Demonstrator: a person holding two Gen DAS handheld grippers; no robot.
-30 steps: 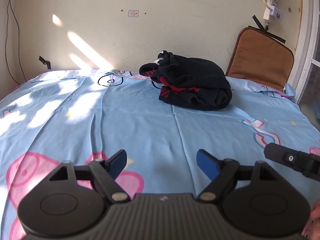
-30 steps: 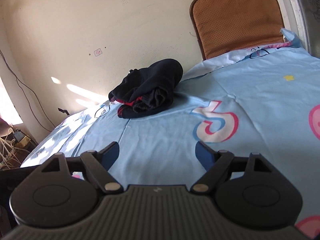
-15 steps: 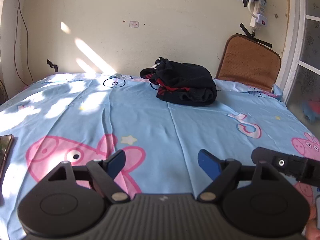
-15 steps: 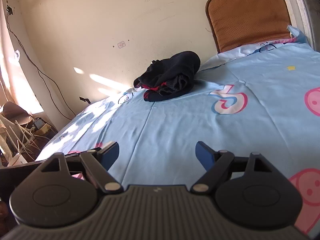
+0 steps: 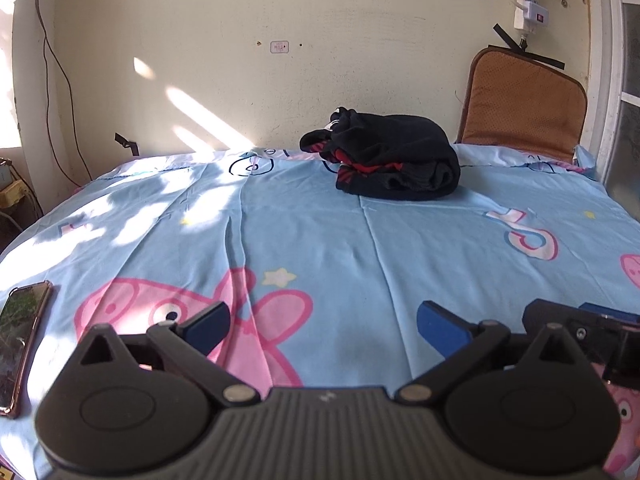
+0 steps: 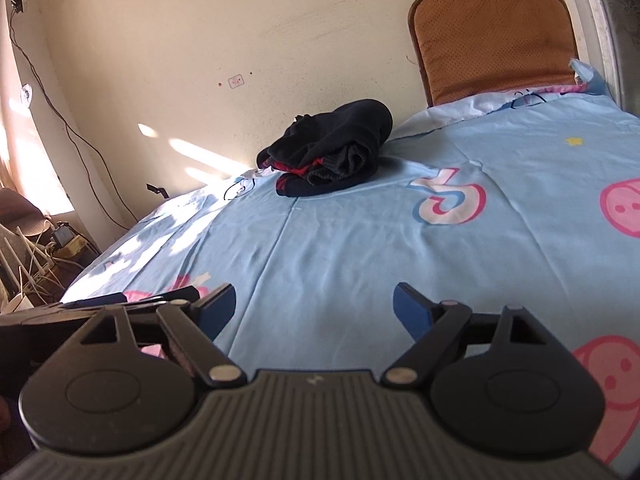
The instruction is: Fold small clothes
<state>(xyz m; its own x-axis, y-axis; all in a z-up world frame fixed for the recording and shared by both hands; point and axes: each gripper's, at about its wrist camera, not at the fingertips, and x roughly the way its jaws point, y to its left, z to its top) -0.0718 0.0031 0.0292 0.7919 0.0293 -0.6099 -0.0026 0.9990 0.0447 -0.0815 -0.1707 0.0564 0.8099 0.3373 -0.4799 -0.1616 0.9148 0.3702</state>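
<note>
1. A phone [image 5: 22, 344] in a clear glossy case lies flat at the sheet's nine o'clock edge.
2. The bed sheet [image 5: 320, 240] is smooth light-blue cotton, creased lengthwise, printed with pink cartoon pigs.
3. The left gripper [image 5: 323, 326] has just been opening; its blue pads stand wide apart over bare sheet.
4. The dark clothes [image 5: 384, 160], a soft rumpled black bundle with red trim, sit at twelve o'clock, well apart from both grippers.
5. A brown perforated cushion [image 5: 524, 108] leans on the wall at two o'clock.
6. The right gripper [image 6: 314, 306] is spread with nothing between its fingers.
</note>
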